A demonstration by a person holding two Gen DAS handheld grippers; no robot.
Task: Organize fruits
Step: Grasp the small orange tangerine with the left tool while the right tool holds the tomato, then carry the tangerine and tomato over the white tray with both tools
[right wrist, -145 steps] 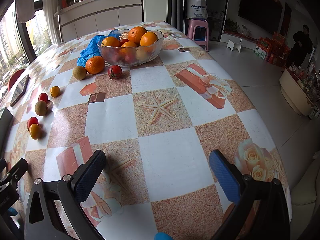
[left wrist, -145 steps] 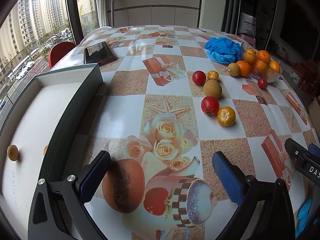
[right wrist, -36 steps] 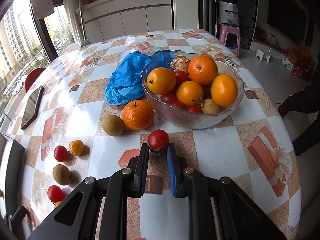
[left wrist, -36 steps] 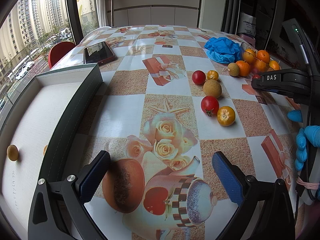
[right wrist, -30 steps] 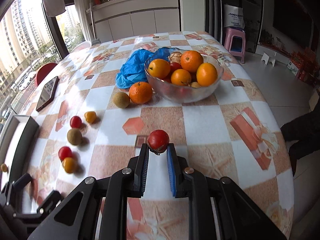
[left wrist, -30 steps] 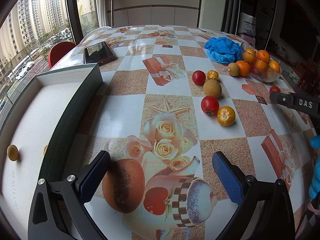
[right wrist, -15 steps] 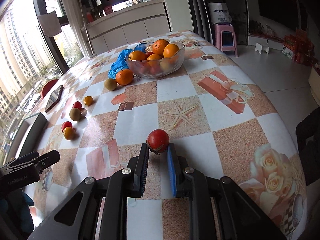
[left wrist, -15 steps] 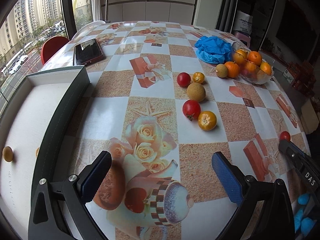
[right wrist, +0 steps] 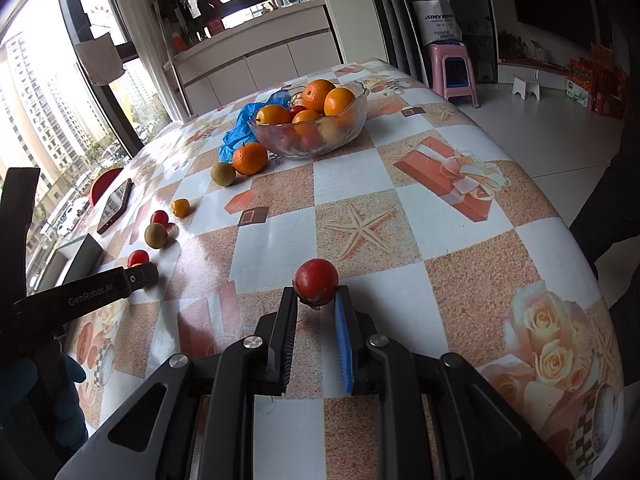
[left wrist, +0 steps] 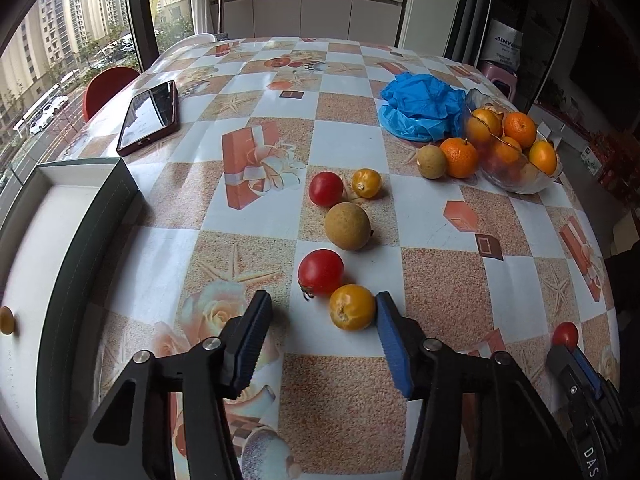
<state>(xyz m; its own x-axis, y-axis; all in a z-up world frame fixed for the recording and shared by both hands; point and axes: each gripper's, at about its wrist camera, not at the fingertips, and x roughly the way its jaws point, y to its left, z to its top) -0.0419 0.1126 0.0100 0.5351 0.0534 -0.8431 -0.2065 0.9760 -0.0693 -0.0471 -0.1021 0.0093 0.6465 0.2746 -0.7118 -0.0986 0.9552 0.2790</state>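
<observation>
Straddling the yellow tomato (left wrist: pixel 352 306), the left claw (left wrist: pixel 322 320) is gaping apart, its right finger touching it; the right claw (right wrist: pixel 316 308) is pinching a red tomato (right wrist: pixel 315 281)

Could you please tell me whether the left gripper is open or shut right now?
Open. The left gripper has its jaws spread wide on either side of a yellow tomato on the table; the right jaw is at its side, the left clearly apart.

Small red tomato (right wrist: pixel 315 281) sits pinched at the right gripper (right wrist: pixel 316 300) tips; yellow tomato (left wrist: pixel 352 307) rests against the left gripper (left wrist: pixel 322 312) inner right finger.
</observation>
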